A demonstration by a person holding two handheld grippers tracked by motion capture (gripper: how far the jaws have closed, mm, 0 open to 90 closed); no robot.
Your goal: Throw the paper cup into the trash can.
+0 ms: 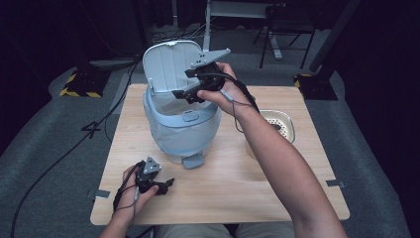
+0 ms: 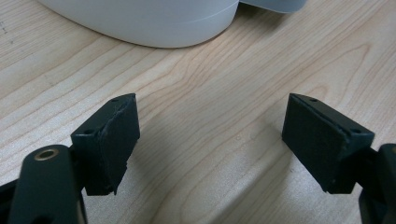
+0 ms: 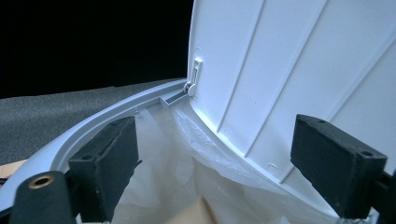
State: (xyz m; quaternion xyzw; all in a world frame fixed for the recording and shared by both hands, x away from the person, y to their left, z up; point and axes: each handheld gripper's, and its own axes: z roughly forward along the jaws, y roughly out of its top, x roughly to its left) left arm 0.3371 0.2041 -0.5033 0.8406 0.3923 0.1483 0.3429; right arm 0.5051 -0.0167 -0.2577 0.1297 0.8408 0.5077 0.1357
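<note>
Bin point(image 1: 181, 130) lid point(image 1: 168, 67) already up; right gripper point(image 1: 184, 85) spread empty over the liner (drop seemingly done), left gripper point(image 1: 166, 184) apart, idle on the surface point(image 1: 237, 183)

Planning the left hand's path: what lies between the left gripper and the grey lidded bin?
Bare wooden tabletop alone separates the open left gripper from the grey plastic bin, in the left gripper view.

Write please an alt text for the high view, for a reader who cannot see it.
A person's right gripper, jaws open, hovers over the mouth of a grey bin whose lid stands raised, on a wooden table. The left gripper rests low near the table's front edge, and a bowl sits at the right.
</note>
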